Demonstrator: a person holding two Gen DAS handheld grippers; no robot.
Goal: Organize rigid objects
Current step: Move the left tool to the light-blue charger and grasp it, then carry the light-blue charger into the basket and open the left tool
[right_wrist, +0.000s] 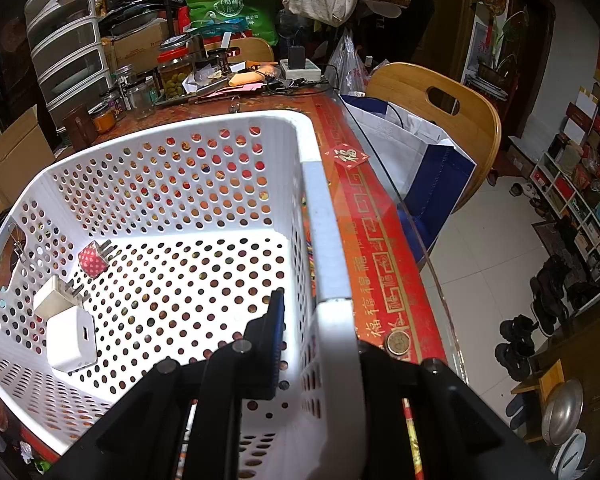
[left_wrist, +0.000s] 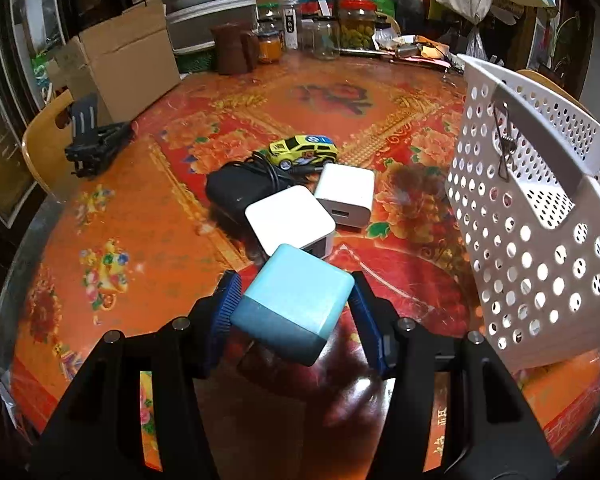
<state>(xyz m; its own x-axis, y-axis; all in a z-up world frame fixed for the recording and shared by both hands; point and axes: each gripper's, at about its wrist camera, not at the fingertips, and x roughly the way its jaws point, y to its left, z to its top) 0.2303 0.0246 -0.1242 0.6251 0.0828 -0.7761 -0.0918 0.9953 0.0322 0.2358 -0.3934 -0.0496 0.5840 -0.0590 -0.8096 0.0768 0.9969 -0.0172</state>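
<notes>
A: Which step is in hand?

B: A carry, I'd judge. The left hand-held gripper (left_wrist: 296, 300) is clamped on a pale blue charger cube (left_wrist: 296, 300), tilted and held above the table (left_wrist: 148, 216). The right hand-held gripper (right_wrist: 320, 320) pinches the near wall of the white basket (right_wrist: 328, 240), one finger inside and one outside, so it looks to be steadying or tipping it.

A: Where does the cube sit relative to the rest?

B: In the left wrist view, two white chargers (left_wrist: 290, 220) and (left_wrist: 346, 194) lie just past it at 12 and 1 o'clock, touching each other. A black adapter (left_wrist: 236, 192) with its cable is at 11 o'clock, a yellow toy car (left_wrist: 302, 152) farther back. The basket stands at 3 o'clock.

A: And the next move?

B: Swing the cube rightward over the rim, then release. Three chargers, a red spotted one (right_wrist: 94, 260) and two white (right_wrist: 56, 296) and (right_wrist: 72, 338), already lie by the far-left wall.

A: Anything unclear?

B: The outer right finger is mostly hidden behind the wall. The cube's underside and prongs can't be seen, and the basket's interior is invisible from the left camera.
</notes>
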